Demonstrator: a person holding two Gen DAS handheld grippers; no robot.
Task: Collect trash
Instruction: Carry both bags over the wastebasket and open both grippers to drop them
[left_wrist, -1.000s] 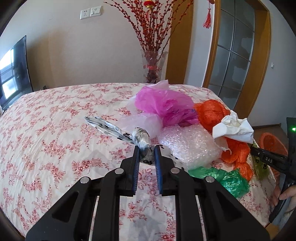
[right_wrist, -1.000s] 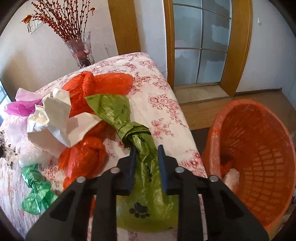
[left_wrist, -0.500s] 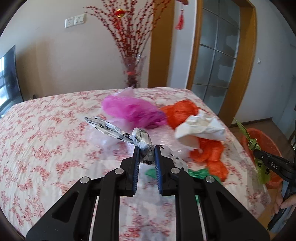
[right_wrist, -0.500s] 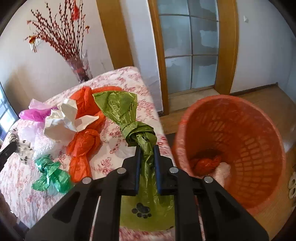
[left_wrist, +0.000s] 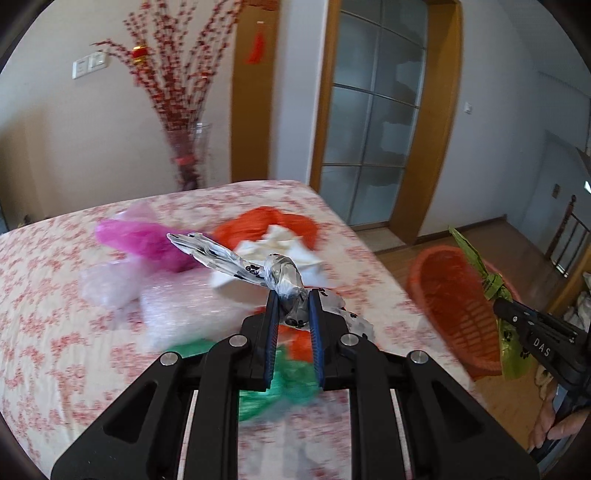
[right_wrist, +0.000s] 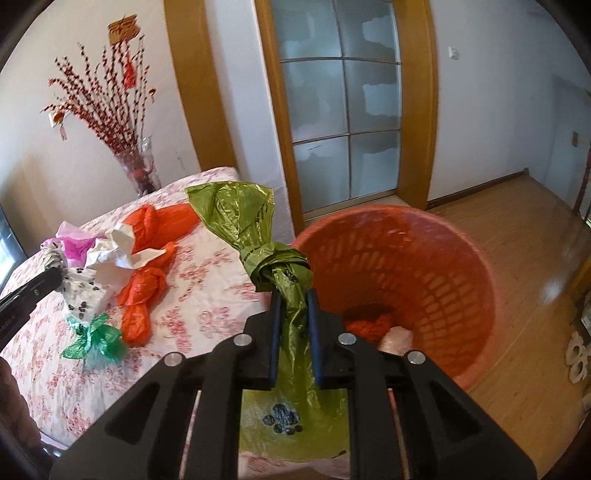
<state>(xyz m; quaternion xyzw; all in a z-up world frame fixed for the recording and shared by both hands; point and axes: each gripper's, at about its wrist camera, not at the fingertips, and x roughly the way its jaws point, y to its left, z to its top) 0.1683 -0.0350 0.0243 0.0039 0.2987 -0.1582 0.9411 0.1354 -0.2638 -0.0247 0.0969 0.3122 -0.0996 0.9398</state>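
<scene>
My left gripper (left_wrist: 291, 306) is shut on a knotted silver paw-print bag (left_wrist: 280, 275), held above the floral bed (left_wrist: 55, 332); it also shows in the right wrist view (right_wrist: 79, 291). My right gripper (right_wrist: 292, 306) is shut on a knotted olive-green bag (right_wrist: 255, 240), held at the near rim of the orange basket (right_wrist: 424, 266). The basket (left_wrist: 447, 299) stands on the floor beside the bed and holds some trash. In the left wrist view the green bag (left_wrist: 487, 280) hangs over the basket.
On the bed lie orange bags (right_wrist: 147, 280), crumpled white paper (right_wrist: 118, 254), a pink bag (right_wrist: 77, 247), a dark green bag (right_wrist: 96, 339) and bubble wrap (left_wrist: 184, 306). A glass vase with red branches (left_wrist: 188, 155) stands behind the bed. A glass door (right_wrist: 343, 110) lies beyond.
Both grippers have lifted their bags off the bed and swung right. The green bag went from the bed edge to the basket rim. The silver bag moved over the pile.
</scene>
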